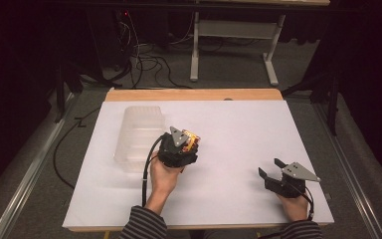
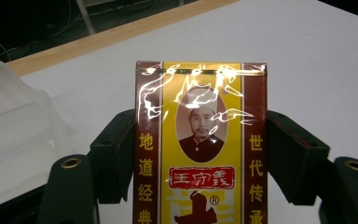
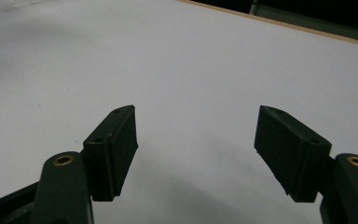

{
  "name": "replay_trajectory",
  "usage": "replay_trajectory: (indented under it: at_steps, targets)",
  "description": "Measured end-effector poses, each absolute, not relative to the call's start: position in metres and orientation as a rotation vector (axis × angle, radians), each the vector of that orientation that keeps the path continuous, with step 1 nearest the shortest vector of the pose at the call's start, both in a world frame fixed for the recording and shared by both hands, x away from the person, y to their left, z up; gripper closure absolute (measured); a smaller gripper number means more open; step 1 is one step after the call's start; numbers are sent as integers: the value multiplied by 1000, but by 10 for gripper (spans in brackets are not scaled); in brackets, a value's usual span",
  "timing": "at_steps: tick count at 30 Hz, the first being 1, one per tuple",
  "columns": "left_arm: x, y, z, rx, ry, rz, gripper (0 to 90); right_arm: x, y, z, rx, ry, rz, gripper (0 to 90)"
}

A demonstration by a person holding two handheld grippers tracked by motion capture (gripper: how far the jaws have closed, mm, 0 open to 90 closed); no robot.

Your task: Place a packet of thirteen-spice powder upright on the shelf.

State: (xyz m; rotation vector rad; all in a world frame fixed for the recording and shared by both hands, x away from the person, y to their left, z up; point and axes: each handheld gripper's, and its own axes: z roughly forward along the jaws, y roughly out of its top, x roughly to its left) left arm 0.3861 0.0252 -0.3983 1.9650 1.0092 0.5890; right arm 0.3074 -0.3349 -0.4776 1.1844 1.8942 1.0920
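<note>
Two tools: your left tool grips a packet; your right tool holds nothing.
Left tool: both jaws press the sides of the yellow-and-maroon packet, one pad on each long edge, as the left gripper view shows plainly.
Packet: it is glossy, printed with a portrait and red and yellow characters, and stands upright between the jaws; in the high view it pokes out just past the tool's front, above the white worktop.
Right tool: the jaws stand wide apart in the right gripper view, with bare white surface between them; your right hand rests it low near the worktop's near right corner, well apart from everything else.
Clear container: a ribbed, translucent plastic box sits on the left part of the worktop, just beside your left tool; its pale wall shows at the left of the left gripper view.
Done, as far as can be judged: the packet is picked and securely pinched.
Left to do, likely: carry the packet over the container's rim and let it go inside; I cannot tell whether the box is open on top or already holds anything.
Watch for: the slick wrapping may slide between the pads if you tilt it.
</note>
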Motion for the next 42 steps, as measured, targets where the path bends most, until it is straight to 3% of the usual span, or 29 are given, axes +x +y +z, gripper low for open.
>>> replay_trajectory:
  at_steps: [42]
  targets:
    - [395, 81, -395, 1843, 1144, 700, 326, 307, -335, -478, 1174, 1892, 1092, 301]
